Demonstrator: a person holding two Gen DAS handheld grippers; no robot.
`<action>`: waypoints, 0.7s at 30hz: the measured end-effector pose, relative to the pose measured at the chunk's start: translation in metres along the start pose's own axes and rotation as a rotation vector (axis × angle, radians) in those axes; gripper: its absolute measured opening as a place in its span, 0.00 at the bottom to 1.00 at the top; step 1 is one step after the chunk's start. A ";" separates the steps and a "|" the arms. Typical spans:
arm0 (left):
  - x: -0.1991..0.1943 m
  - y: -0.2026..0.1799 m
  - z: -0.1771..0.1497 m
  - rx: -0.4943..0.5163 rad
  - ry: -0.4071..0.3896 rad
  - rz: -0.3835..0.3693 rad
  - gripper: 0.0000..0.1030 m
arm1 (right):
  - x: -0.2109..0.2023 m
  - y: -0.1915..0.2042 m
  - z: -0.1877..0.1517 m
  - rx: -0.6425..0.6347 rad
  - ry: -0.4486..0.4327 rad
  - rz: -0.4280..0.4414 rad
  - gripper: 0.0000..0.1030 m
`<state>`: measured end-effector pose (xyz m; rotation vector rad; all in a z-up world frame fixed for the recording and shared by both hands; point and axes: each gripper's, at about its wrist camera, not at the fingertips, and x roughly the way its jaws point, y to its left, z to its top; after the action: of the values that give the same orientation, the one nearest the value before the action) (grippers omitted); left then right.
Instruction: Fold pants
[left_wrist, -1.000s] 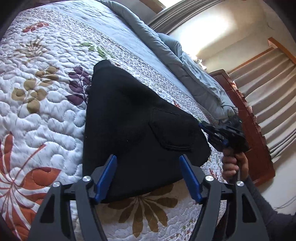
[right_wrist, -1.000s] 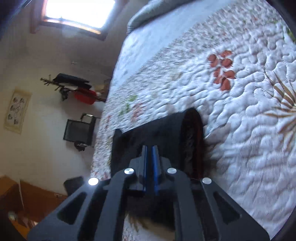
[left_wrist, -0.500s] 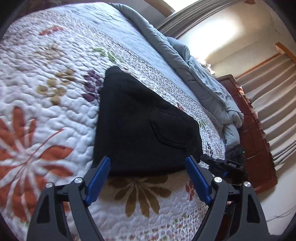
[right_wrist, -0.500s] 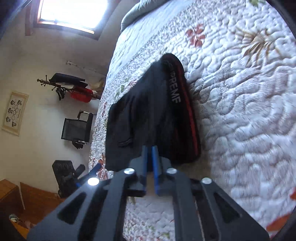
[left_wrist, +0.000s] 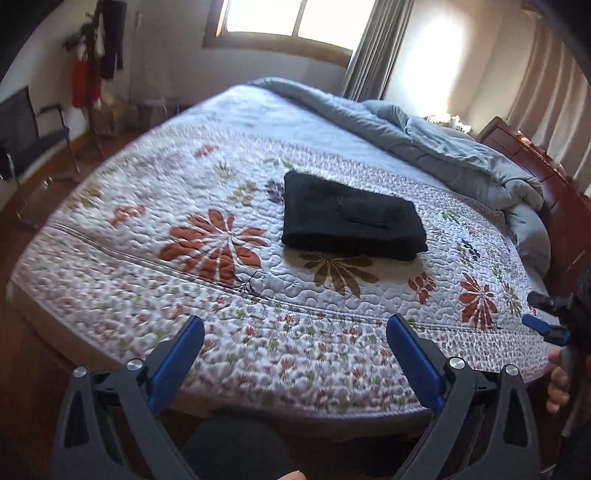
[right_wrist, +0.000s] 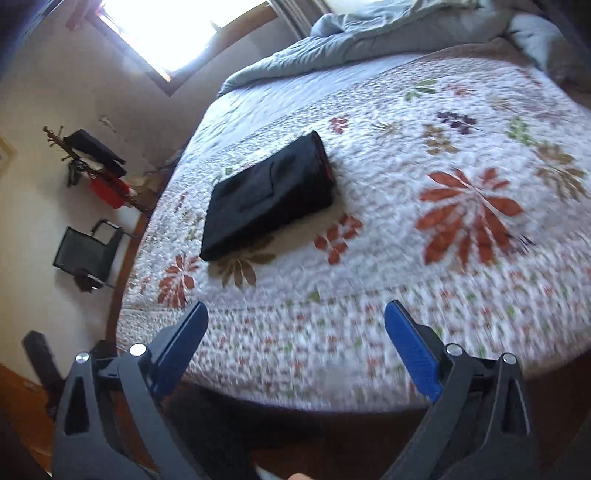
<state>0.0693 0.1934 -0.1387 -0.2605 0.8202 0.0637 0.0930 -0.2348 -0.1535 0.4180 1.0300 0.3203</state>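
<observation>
Pants (left_wrist: 351, 219), black and folded into a flat rectangle, lie on the flowered quilt (left_wrist: 207, 291) of the bed, well apart from the left gripper (left_wrist: 295, 354) and right gripper (right_wrist: 295, 339), both just spread wide and empty.

Left tool (left_wrist: 295, 332): two matte black plastic arms with long triangular cut-outs, each arm carrying a pair of round silver screw heads. Fingers (left_wrist: 177, 363) faced with ribbed blue pads, tapering to narrow tips.

Right tool (right_wrist: 295, 317): same build, black skeleton arms, silver screws, blue textured fingers (right_wrist: 412, 345). In the left wrist view it shows at the right edge as a blurred black body with blue tips, and the hand (left_wrist: 557, 380) gripping its handle shows only as a few bare fingers.

Dark clothing at the bottom centre, detail unreadable.
</observation>
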 end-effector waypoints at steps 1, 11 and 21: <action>-0.014 -0.007 -0.004 0.014 -0.014 0.012 0.96 | -0.012 0.005 -0.014 -0.002 0.002 -0.045 0.95; -0.141 -0.068 -0.036 0.118 -0.120 0.003 0.96 | -0.135 0.087 -0.097 -0.284 -0.230 -0.233 0.96; -0.214 -0.100 -0.055 0.105 -0.194 -0.007 0.96 | -0.212 0.131 -0.136 -0.367 -0.367 -0.305 0.96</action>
<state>-0.1006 0.0919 0.0019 -0.1553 0.6277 0.0386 -0.1357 -0.1895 0.0088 -0.0172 0.6437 0.1452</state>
